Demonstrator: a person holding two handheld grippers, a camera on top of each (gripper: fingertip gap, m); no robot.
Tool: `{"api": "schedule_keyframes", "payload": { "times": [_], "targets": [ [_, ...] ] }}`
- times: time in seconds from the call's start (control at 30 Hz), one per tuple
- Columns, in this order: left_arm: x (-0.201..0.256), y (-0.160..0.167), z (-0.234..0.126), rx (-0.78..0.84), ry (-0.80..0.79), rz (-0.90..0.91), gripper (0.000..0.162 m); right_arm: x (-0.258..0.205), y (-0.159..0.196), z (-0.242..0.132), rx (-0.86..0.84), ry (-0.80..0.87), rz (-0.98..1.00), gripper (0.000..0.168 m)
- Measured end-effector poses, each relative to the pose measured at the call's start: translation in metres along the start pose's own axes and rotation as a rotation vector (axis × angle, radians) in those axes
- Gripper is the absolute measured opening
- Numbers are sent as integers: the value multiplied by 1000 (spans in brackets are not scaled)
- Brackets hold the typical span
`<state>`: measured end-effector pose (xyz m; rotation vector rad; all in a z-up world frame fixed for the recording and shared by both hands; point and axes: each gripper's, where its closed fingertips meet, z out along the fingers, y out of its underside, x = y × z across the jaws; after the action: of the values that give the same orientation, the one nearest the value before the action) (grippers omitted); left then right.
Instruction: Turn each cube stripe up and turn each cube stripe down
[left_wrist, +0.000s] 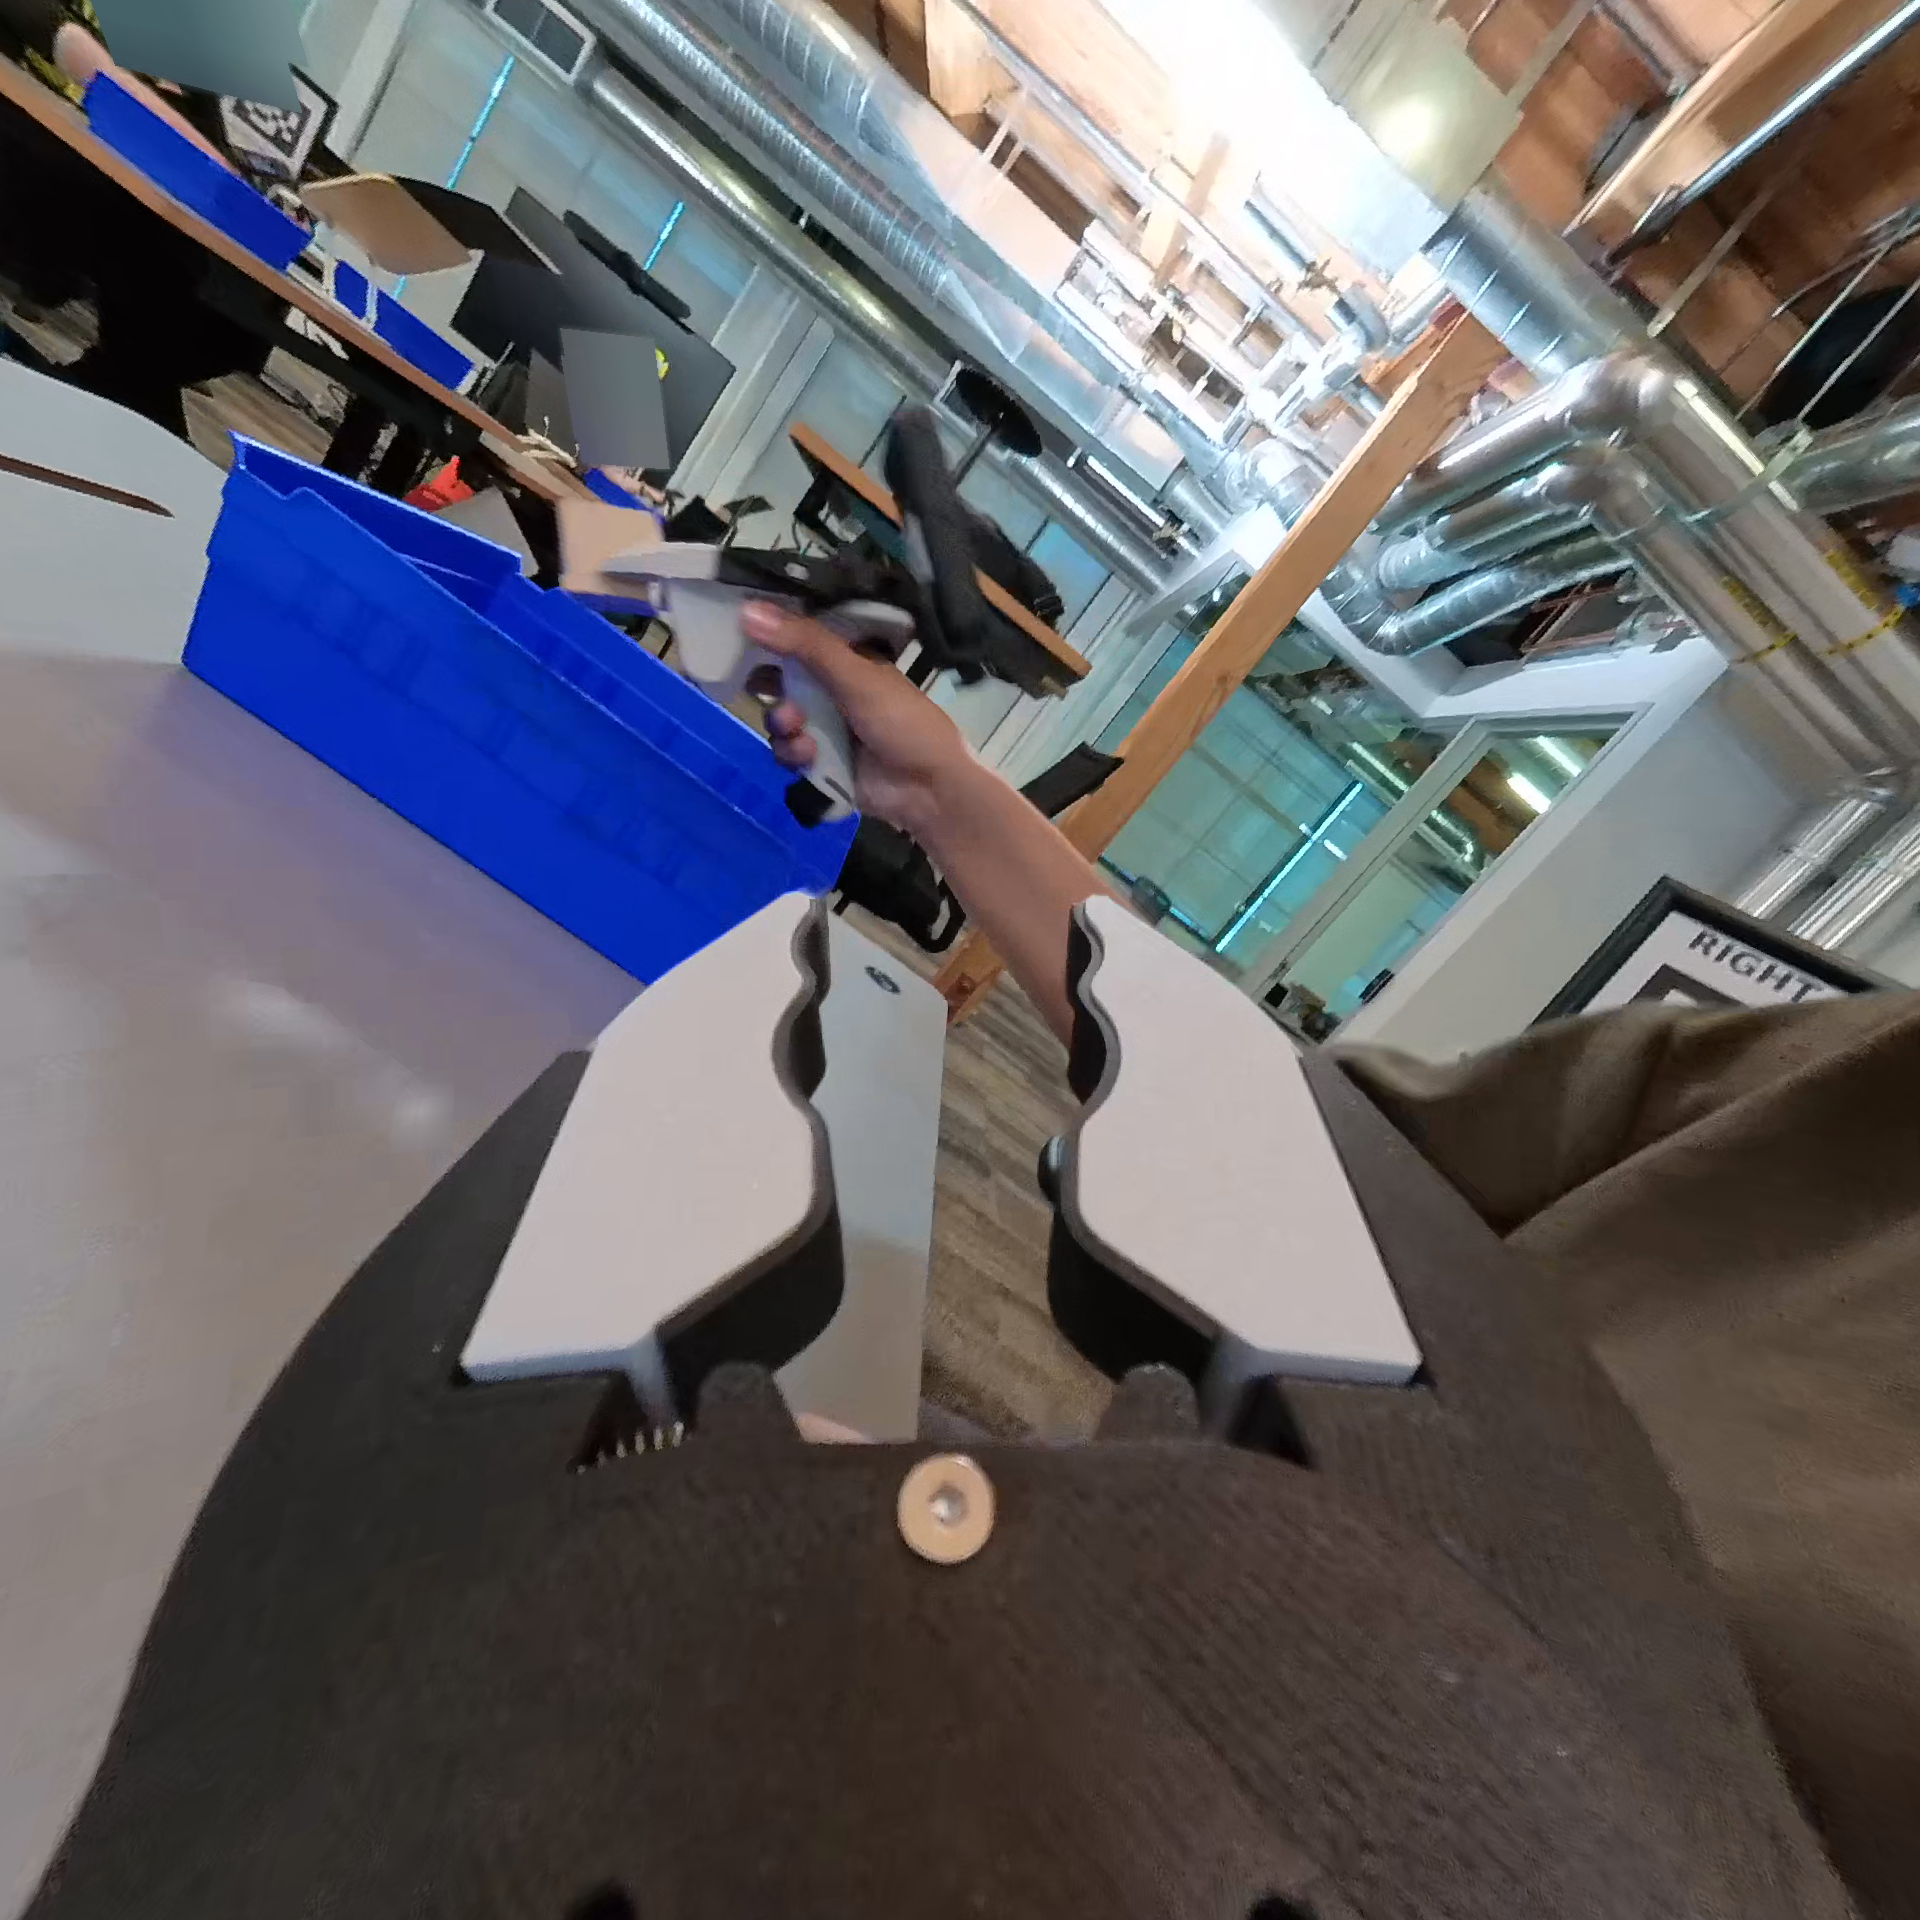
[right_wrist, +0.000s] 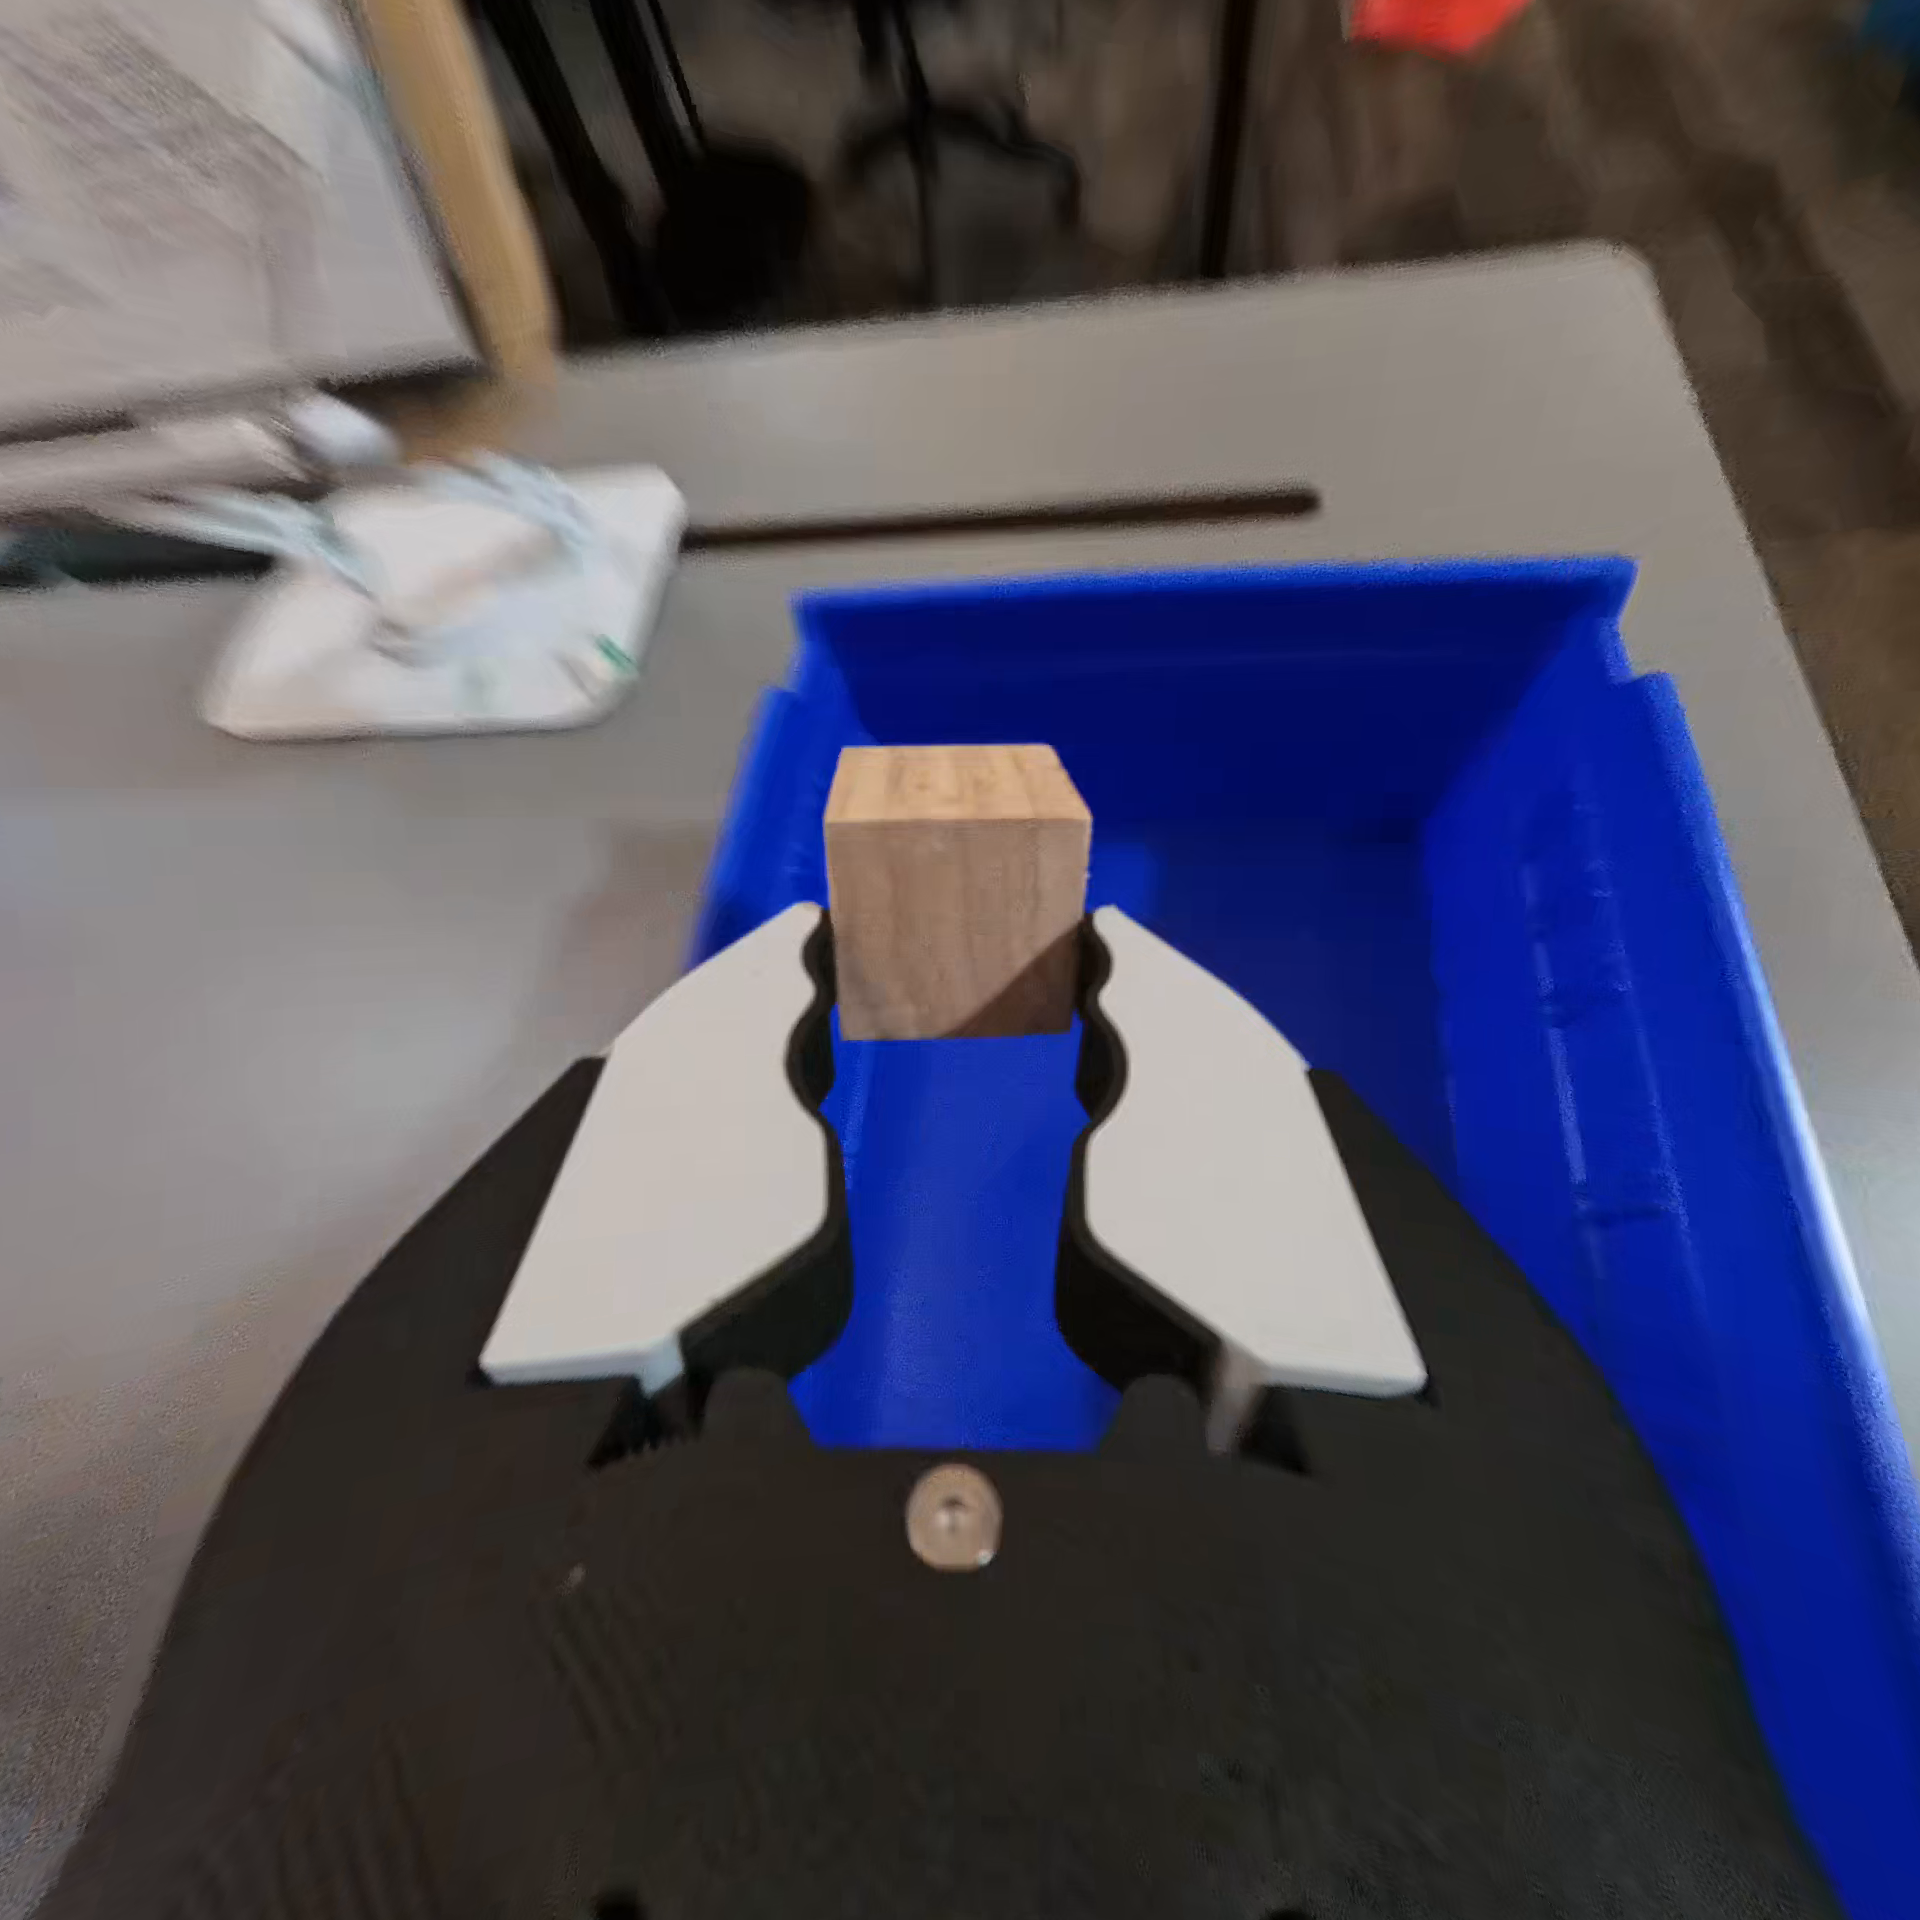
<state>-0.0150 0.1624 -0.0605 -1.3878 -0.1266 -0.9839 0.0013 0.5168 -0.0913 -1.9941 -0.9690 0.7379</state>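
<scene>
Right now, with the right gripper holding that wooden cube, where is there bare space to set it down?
The blue bin floor under the wooden cube looks bare up to its far wall. The grey table is open left of the bin, short of the white packet. The strip beyond the bin, by the slot, is narrower.

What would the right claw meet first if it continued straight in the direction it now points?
Probably the far inner wall of the blue bin. The right claw is shut on a wooden cube above the bin's open inside, and nothing else shows in that line, though depth is unclear.
</scene>
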Motion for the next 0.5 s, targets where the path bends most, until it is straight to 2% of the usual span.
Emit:
{"api": "schedule_keyframes", "payload": {
  "times": [0.1,0.27,0.37,0.5],
  "targets": [
    [-6,6,1,-40,-29,34,43,12,18,48,-181,18,-15,45],
    [-20,5,-4,-71,-96,83,43,17,46,100,-366,95,-98,45],
    [-27,-1,-13,-59,-139,107,43,17,52,116,-413,109,-84,45],
    [-27,-6,-21,-31,-145,70,43,19,51,119,-430,142,-117,46]
  ]
}}
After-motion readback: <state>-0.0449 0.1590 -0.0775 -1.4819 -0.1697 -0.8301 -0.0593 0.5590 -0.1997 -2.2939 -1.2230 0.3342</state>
